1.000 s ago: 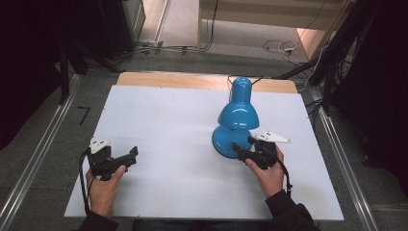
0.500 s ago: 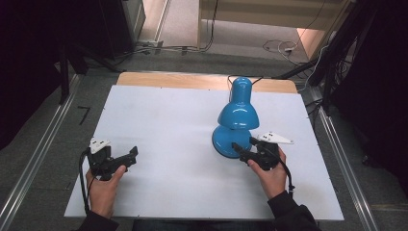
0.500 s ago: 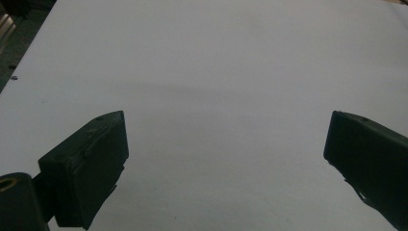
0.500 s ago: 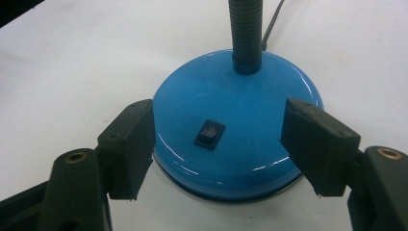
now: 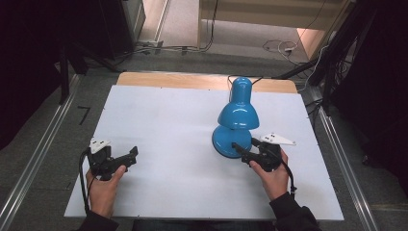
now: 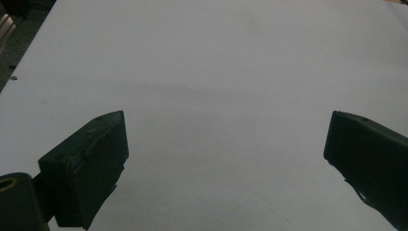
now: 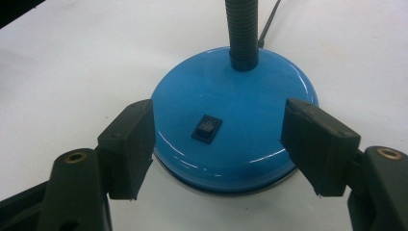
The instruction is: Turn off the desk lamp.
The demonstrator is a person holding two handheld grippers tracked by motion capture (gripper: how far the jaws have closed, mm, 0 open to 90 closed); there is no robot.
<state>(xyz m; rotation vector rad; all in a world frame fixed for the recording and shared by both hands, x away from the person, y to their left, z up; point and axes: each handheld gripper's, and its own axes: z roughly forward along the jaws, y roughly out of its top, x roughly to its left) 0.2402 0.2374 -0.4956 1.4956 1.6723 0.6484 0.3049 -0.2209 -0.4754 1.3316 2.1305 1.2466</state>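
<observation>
White table point(image 5: 159, 120): lamp base point(image 7: 233, 122) dead ahead between wide-open, empty right gripper point(image 7: 219, 149) jaws, switch point(image 7: 207, 129) centred; left gripper point(image 6: 226, 159) open, empty, far off.

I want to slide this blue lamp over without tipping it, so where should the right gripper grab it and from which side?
Grip the lamp base, low at its rim, from the near side, where the right gripper already straddles it, open. The base is wide, round and flat-bottomed; the shade sits high on a thin flexible neck, so gripping higher would probably tip it.
</observation>
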